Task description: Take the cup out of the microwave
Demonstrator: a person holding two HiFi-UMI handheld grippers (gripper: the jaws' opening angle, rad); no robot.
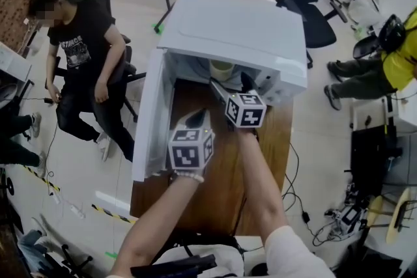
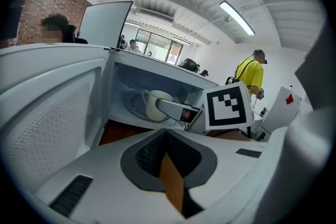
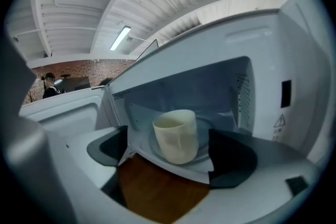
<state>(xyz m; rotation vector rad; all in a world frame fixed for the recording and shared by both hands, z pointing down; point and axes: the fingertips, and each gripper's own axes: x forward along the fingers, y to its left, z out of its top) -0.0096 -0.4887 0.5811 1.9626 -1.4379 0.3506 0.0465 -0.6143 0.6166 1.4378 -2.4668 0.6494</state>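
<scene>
A cream cup [image 1: 221,68] stands on the glass plate inside the white microwave [image 1: 241,29], whose door [image 1: 148,120] hangs open to the left. My right gripper [image 1: 231,83] is at the mouth of the oven, open wide. In the right gripper view the cup [image 3: 176,135] sits just ahead between the two dark pads [image 3: 231,157], which do not touch it. My left gripper [image 1: 197,117] hovers over the wooden table [image 1: 208,185] before the open door, jaws shut and empty. The left gripper view shows the cup [image 2: 155,105] with its handle to the left, behind the right gripper's finger [image 2: 170,109].
The open door [image 2: 47,118] stands close on the left of my left gripper [image 2: 165,136]. A person in black [image 1: 81,49] sits left of the table, another in yellow [image 1: 397,55] at the far right. Office chairs [image 1: 306,3] stand behind; cables lie on the floor at right.
</scene>
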